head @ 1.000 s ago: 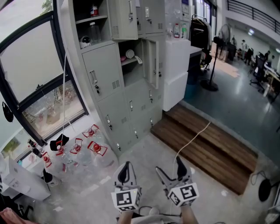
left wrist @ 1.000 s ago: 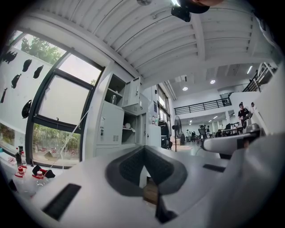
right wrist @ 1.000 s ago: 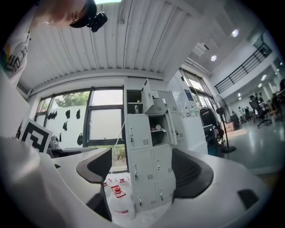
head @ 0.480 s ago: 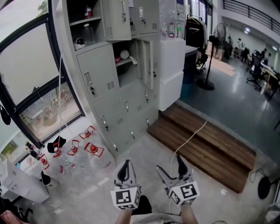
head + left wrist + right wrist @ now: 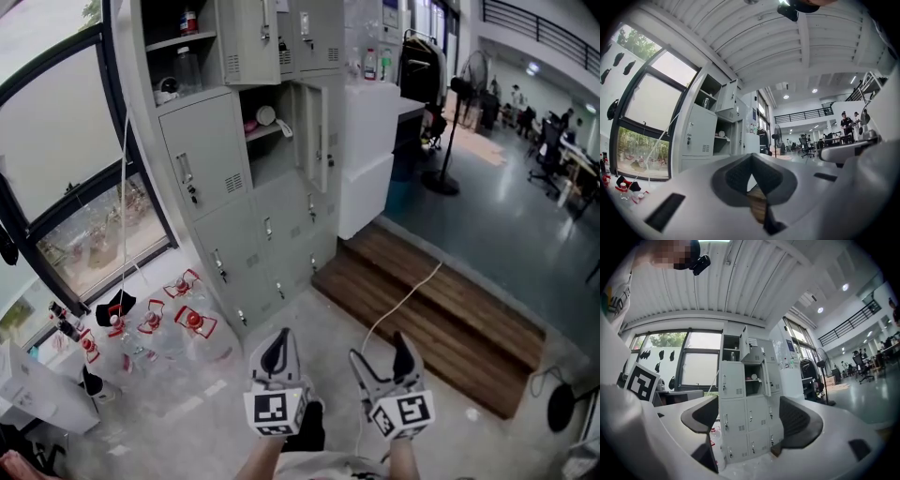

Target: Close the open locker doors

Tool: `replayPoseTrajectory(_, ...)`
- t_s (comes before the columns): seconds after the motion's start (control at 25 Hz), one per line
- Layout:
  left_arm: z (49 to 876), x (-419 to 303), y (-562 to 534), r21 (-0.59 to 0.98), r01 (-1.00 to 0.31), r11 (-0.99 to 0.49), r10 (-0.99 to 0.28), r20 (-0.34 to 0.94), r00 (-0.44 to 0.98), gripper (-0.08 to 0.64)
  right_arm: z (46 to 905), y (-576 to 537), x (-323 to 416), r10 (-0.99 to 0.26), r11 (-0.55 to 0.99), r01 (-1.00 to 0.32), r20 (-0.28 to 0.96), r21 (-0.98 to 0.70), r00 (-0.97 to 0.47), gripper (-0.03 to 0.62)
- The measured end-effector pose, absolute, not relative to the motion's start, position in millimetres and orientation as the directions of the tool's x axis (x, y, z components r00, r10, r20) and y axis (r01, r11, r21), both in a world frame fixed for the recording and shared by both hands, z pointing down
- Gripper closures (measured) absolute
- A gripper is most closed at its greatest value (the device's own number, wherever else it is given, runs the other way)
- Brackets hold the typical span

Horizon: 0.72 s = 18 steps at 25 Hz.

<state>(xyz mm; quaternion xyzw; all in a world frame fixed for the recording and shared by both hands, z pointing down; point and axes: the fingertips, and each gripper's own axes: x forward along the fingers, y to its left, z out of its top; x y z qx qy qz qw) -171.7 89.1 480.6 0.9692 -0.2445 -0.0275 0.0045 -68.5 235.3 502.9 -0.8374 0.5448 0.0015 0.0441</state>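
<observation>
Locker doors [image 5: 320, 131] stand open in two places on the grey locker bank [image 5: 220, 159] in the head view. An upper door [image 5: 251, 42] is swung out beside a compartment holding a bottle [image 5: 188, 67], and a middle door [image 5: 322, 145] is turned edge-on beside a compartment where a white object [image 5: 284, 127] hangs over the shelf lip. The left gripper [image 5: 275, 352] and right gripper [image 5: 382, 361] are held low near the person's body, well apart from the lockers. Red-labelled water bottles [image 5: 192, 321] lie on the floor [image 5: 309, 314] just beside the bank's foot, and a white cable [image 5: 405, 298] trails across the wooden step [image 5: 441, 323]. In the left gripper view the jaws meet, leaving only a sliver of gap with nothing in it, and the lockers sit off to the left. In the right gripper view the jaws are spread wide and empty, with the locker bank framed between them in the distance. The likely troubles are these: the overhanging white object could catch in the middle door and keep it from latching, the upper door sits high and a glancing push may let it bounce back, and the bottles or cable could snag a foot on the approach.
</observation>
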Motion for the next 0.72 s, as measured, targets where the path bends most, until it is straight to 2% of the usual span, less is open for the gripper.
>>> replayPoseTrajectory(0.2, 476, -146, 76, 0.017, -0.457, -0.889, -0.457, -0.065, 0.887, 0.555, 499, 223, -41, -0.905, -0.417, -0.906, -0.059, -0.068, 0.421, 0.207)
replayPoseTrajectory(0.44, 491, -125, 22, -0.005, -0.504, -0.864, -0.504, -0.035, 0.863, 0.555, 492, 168, -15, -0.927, -0.367, -0.93, -0.074, -0.033, 0.368, 0.207)
replayPoseTrajectory(0.72, 487, -65, -50, 0.01, -0.522, -0.853, -0.522, -0.019, 0.853, 0.555, 481, 96, 52, -0.935, -0.344, -0.939, -0.082, -0.03, 0.345, 0.207)
